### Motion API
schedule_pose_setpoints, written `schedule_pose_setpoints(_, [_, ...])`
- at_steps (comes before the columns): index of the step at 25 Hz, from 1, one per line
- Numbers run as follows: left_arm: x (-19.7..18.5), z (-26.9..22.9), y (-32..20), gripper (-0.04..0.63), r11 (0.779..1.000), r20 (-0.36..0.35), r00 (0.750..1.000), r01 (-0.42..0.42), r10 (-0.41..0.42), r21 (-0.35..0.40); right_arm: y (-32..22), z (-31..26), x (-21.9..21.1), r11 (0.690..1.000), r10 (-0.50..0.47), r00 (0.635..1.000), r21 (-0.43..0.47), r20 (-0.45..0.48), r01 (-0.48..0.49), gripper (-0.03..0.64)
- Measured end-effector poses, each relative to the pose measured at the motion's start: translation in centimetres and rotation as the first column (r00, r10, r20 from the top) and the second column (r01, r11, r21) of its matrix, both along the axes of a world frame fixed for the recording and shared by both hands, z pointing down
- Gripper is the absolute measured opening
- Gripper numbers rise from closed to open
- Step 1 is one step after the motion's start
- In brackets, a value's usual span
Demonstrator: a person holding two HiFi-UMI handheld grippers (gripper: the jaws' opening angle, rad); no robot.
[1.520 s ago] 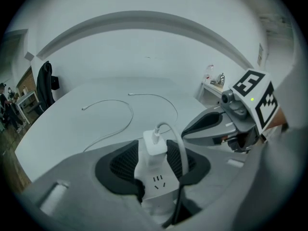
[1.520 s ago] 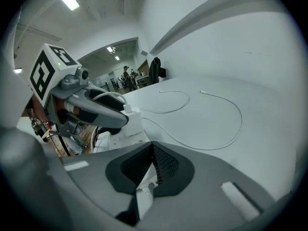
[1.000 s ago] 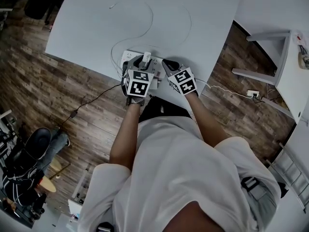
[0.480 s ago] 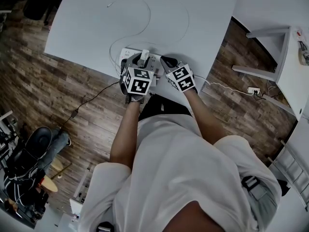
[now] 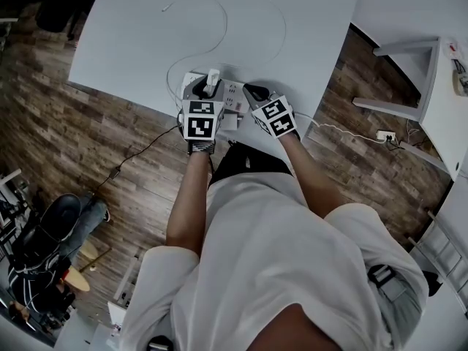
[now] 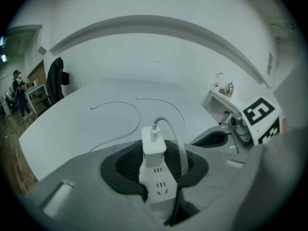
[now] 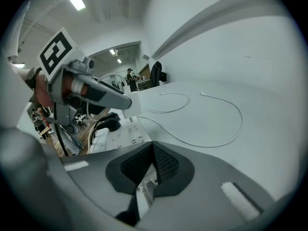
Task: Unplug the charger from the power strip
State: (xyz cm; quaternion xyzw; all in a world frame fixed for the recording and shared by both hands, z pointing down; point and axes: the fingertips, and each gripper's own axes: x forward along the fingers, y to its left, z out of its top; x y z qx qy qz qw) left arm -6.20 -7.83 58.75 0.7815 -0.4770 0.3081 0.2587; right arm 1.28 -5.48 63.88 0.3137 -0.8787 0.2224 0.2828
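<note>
A white charger [image 6: 153,146] stands plugged into the white power strip [image 6: 160,189] near the table's front edge, its cable [image 6: 175,134] arching up and over to the right. My left gripper [image 6: 154,154] straddles the charger. Its jaws are closing, and dark pad [image 6: 126,163] still shows on both sides of the charger. In the head view the left gripper [image 5: 207,92] sits over the strip [image 5: 232,88] with the charger [image 5: 213,74] at its tips. My right gripper [image 5: 252,93] is at the strip's right end; in the right gripper view its pads [image 7: 163,162] meet, shut.
Thin white cables [image 5: 223,28] loop over the white table [image 5: 131,42]. A black plug [image 7: 107,122] sits in the strip's near part, and a dark cord [image 5: 139,152] trails to the wooden floor. A white shelf unit [image 5: 431,93] and a floor socket [image 5: 382,139] are at the right.
The left gripper has rolled slightly and edged left, so it now squarely straddles the charger. The right gripper has kept still.
</note>
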Motion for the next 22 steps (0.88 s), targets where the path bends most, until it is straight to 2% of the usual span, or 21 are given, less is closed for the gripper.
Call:
schedule_pose_setpoints(4, [-1.5,-1.3,-0.7,0.143,0.999,-0.041,0.999,0.036,-0.035,0.014,0.0,-0.1,-0.5,1.000,0.003,1.000,-0.004,-0.005,-0.003,0.002])
schedule_pose_setpoints(9, [-1.5,-1.5,-0.8,0.143,0.998,-0.084,0.995,0.060,-0.059,0.017,-0.1,-0.1,-0.3,1.000,0.010,1.000,-0.006,-0.002,-0.010,0.002])
schedule_pose_setpoints(13, [-0.5,-0.5,-0.4,0.144,0.999,-0.168,0.985,0.035,-0.041,-0.041,-0.1,0.0,-0.4,1.000,0.017,1.000,-0.008,-0.003,-0.017,0.002])
schedule_pose_setpoints(17, [0.0,0.3,-0.2,0.144,0.994,-0.271,0.962,0.007,-0.037,-0.111,-0.6,-0.1,-0.9,1.000,0.023,1.000,-0.010,-0.004,-0.023,0.002])
schedule_pose_setpoints(22, [0.6,1.0,-0.2,0.146,0.987,-0.328,0.944,-0.024,-0.029,-0.156,-1.0,-0.1,-0.8,0.999,0.030,1.000,-0.012,-0.005,-0.030,0.002])
